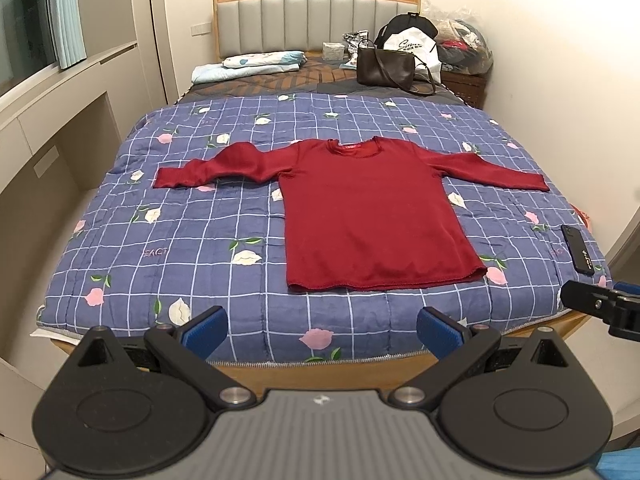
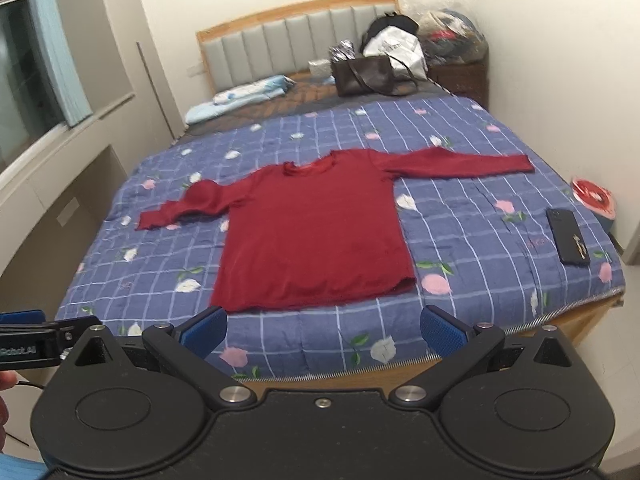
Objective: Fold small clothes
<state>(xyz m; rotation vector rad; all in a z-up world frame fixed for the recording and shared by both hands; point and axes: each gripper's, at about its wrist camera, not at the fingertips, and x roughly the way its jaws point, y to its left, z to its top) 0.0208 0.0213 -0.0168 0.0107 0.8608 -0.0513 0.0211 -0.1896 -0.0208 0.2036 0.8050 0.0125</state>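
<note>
A dark red long-sleeved top (image 1: 368, 216) (image 2: 316, 236) lies flat on the blue checked quilt (image 1: 160, 240) (image 2: 480, 208), both sleeves spread sideways, hem toward me. Its left sleeve bunches up near the shoulder. My left gripper (image 1: 322, 330) hovers open over the bed's foot edge, short of the hem, nothing between its blue pads (image 1: 208, 330). My right gripper (image 2: 324, 330) is open too, just short of the hem, and holds nothing. In the left wrist view the right gripper's side (image 1: 604, 306) shows at the far right; in the right wrist view the left gripper's side (image 2: 36, 340) shows at the far left.
A black phone (image 1: 578, 250) (image 2: 568, 242) lies on the quilt near the right edge. At the headboard sit a brown handbag (image 1: 386, 68), a white bag, folded bedding (image 1: 256, 64) and a bedside pile. A cabinet (image 1: 52, 128) runs along the left. A red round object (image 2: 592, 196) lies right of the bed.
</note>
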